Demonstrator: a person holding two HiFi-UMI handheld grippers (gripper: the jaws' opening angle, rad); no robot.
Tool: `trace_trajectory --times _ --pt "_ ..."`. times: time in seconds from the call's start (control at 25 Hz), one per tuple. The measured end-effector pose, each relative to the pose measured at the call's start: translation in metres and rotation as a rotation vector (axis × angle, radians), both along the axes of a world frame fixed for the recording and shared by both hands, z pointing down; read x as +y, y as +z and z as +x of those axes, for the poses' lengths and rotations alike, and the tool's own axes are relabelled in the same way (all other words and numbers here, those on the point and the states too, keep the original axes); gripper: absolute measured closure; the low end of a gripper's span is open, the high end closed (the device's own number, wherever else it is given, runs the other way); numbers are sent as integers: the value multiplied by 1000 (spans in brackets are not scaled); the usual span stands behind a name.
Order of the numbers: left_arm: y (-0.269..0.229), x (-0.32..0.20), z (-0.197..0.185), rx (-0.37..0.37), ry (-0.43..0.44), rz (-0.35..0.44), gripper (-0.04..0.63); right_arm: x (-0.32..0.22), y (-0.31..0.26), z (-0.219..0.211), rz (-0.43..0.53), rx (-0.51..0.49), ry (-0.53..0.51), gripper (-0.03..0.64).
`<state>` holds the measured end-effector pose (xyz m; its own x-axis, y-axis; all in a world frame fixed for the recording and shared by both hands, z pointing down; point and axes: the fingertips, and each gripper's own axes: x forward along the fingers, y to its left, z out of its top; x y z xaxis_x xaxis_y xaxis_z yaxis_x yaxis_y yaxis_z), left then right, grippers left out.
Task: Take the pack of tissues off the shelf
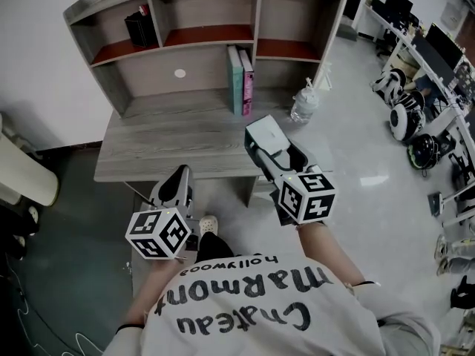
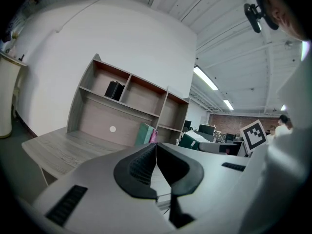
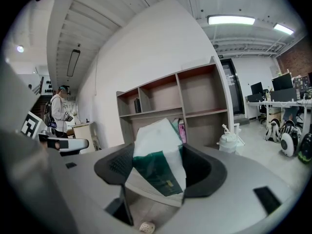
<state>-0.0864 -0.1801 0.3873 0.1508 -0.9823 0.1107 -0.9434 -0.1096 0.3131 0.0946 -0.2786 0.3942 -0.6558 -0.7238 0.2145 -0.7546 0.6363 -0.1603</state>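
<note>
The pack of tissues (image 1: pixel 267 134) is white with a green band and sits between the jaws of my right gripper (image 1: pixel 270 145), held over the front edge of the grey desk (image 1: pixel 163 147), off the shelf (image 1: pixel 208 34). In the right gripper view the pack (image 3: pixel 157 159) fills the gap and both pads press on its sides. My left gripper (image 1: pixel 181 175) hangs lower left, in front of the desk edge, with nothing in it. In the left gripper view its jaws (image 2: pixel 156 149) meet at the tips.
Two upright books (image 1: pixel 240 80) stand on the desk under the shelf. A black object (image 1: pixel 139 28) sits in the top left compartment. A plastic jug (image 1: pixel 304 104) stands on the floor right of the desk. Wheeled devices (image 1: pixel 404 117) line the right side.
</note>
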Motion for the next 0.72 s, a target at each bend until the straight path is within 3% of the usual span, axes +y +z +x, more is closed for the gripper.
trace_trajectory --times 0.72 --pt "15 26 0 28 -16 -28 577 17 13 11 -33 4 16 308"
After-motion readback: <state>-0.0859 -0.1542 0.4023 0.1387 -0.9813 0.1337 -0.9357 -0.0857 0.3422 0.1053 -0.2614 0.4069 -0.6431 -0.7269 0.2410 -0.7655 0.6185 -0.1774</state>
